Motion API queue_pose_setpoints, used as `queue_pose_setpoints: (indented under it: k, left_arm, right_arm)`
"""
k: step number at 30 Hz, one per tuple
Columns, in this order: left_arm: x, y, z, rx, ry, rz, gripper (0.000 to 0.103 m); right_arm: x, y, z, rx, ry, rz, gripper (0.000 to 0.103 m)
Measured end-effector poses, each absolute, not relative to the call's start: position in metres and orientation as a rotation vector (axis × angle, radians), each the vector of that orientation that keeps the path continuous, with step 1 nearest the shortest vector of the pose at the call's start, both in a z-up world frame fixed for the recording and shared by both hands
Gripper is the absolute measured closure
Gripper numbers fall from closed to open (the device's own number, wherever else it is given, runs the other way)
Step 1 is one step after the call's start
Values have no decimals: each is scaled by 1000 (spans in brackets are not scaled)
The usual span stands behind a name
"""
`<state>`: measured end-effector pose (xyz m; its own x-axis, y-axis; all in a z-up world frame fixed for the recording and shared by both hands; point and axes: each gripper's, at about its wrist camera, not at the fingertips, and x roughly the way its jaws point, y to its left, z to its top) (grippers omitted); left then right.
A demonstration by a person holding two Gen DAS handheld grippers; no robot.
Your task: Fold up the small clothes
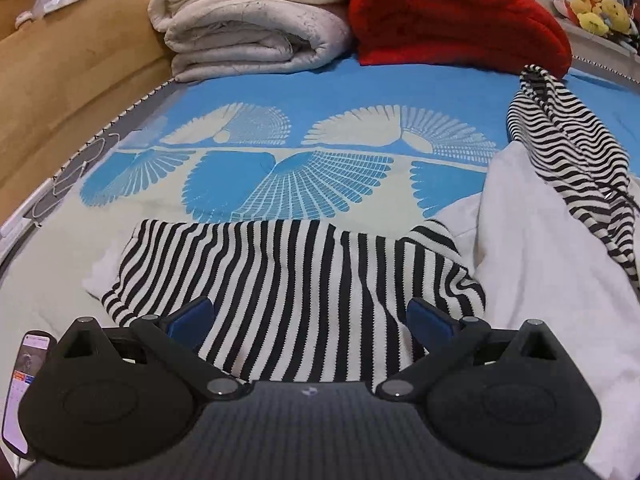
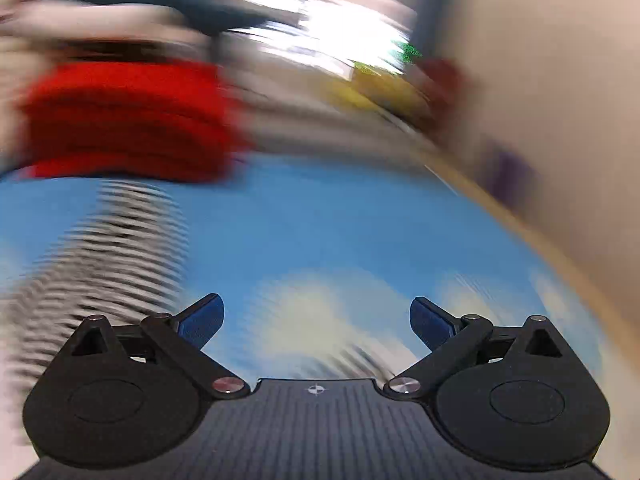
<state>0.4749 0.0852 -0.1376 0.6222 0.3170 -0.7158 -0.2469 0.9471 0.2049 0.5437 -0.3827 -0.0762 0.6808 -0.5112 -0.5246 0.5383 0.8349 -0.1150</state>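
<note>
Left gripper [image 1: 310, 320]: spread, nothing gripped, striped top [image 1: 296, 292] spanned between fingers for grasping its hem.
Right gripper [image 2: 316, 322]: spread, empty, above bedsheet [image 2: 320, 220].

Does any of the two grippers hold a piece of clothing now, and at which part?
Nothing is held. The left gripper is open above the striped garment, pads not pressing it. The right gripper is open over the blue sheet.

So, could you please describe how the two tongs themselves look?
Both look alike. The left tongs and right tongs have matte black bodies with ribbed tops, two rounded black discs, angled black link arms with silver pins, and dark blue fingers. A small round mark sits at the centre of each.
</note>
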Motion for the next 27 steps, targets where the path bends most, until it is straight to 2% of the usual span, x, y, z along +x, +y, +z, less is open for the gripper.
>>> queue_pose_setpoints:
  k: [4,7,9,11,12,13,14,18,21,23,24,25,26,27]
  left_arm:
    - [482,84,-142,68,860,344,0]
    - [488,81,-146,68,855,358,0]
    - [493,78,-150,79,855,376,0]
    - [498,76,-158,118,859,397,0]
    - [501,74,-162,142,867,414,0]
    - [503,74,-166,161,873,425,0]
    - [505,74,-170,177,879,434,0]
    - [506,75,-175,203,880,458,0]
    - [507,73,-176,220,872,464,0]
    - [508,69,-179,238,874,465,0]
    - [508,68,-180,249,875,460,0]
    - [507,66,-180,261,873,458,0]
    - [506,65,-181,276,866,456,0]
    - [506,65,-181,288,861,453,0]
  right_arm:
    - [522,-497,-127,451,691,-704,6]
    - [524,-518,-157,687,736,-585,10]
    - [533,-506,-161,674,699,-607,4]
    - [547,-494,-163,571,710,-563,10]
    - [562,-481,-163,483,721,-548,46]
    - [569,-473,-161,388,753,-546,99]
    - [569,-478,-158,367,762,-555,99]
    - [531,-534,-136,280,672,-892,100]
    - [485,-583,-144,185,689,-1162,100]
    - [456,-607,-156,251,714,-1197,97]
    - [442,-615,-161,313,720,-1192,83]
    - [425,-619,-163,362,679,-1221,55]
    - [414,-619,-161,374,648,-1263,38]
    - [405,-615,-158,369,636,-1300,17]
